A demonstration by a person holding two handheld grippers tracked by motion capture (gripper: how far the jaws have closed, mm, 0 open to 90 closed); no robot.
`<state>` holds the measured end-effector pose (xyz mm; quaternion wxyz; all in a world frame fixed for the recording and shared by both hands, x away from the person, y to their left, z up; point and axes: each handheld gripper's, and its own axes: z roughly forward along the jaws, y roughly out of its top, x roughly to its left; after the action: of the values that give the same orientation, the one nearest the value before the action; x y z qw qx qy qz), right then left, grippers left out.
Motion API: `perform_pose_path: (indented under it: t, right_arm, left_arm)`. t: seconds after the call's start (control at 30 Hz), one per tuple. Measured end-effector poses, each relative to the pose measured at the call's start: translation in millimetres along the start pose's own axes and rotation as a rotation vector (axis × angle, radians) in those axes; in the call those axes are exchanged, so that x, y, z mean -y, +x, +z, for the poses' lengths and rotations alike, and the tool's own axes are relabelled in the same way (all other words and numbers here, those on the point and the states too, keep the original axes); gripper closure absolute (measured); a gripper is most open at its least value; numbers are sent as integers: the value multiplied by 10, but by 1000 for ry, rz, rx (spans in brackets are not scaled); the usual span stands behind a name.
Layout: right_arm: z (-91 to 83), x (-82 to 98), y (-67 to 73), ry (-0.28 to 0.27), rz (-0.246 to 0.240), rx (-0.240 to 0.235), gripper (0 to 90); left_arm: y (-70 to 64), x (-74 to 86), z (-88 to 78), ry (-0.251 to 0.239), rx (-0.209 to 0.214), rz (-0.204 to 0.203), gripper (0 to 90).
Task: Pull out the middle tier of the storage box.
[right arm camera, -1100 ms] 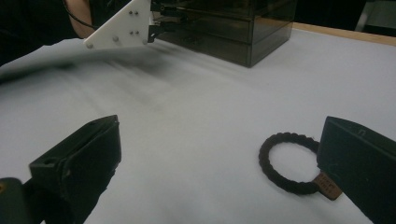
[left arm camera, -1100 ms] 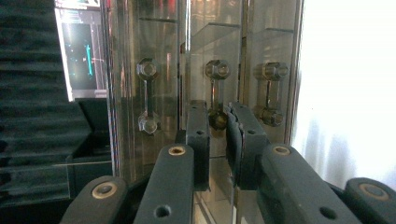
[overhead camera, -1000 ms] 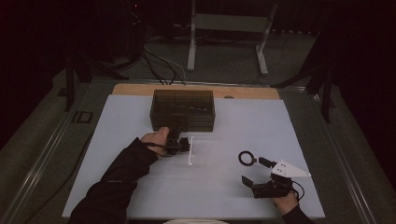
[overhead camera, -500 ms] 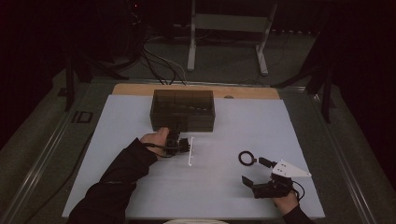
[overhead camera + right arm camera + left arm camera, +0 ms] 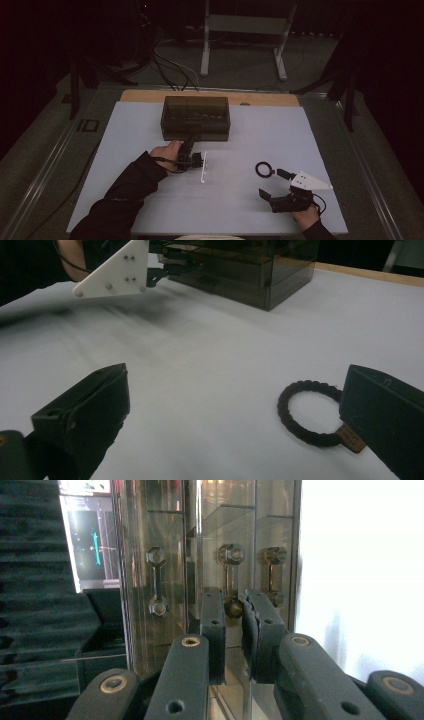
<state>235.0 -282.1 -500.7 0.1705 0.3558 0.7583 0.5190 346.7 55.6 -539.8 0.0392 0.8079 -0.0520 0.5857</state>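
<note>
Left gripper [image 5: 192, 150]: at the near side of the drawer box, jaws almost together, clamped on the knob of the middle drawer handle [image 5: 232, 587].
Drawer box [image 5: 196, 117]: smoky transparent plastic, at the far middle of the white table [image 5: 150, 125]; three drawers with metal handles.
Right gripper [image 5: 266, 196]: near right on the table, jaws wide apart, nothing between them.
Bracelet [image 5: 311, 412]: black braided ring with a small brown tag, flat on the table just beside the right gripper, not touching the pads.
Left hand [image 5: 166, 151]: dark sleeve, just near the box.
</note>
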Motion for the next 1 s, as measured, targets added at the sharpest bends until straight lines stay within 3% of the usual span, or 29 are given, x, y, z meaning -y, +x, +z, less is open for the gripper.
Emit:
perform_pose_path:
  t: [0.8,0.87,0.93,1.0]
  right_arm:
    - [12,2,6,8,-3,-3,0]
    - [13,4,5,9,-2,-2,0]
    - [14,3,4,9,-1,-1,0]
    - [15,3,4,8,-1,-3,0]
  left_arm:
    - [15,16,-93,-10,33,-15,814]
    - [27,20,-90,-20,52,-26,764]
    - [37,22,-100,-25,68,-23,755]
    - [67,28,-118,-40,94,-44,755]
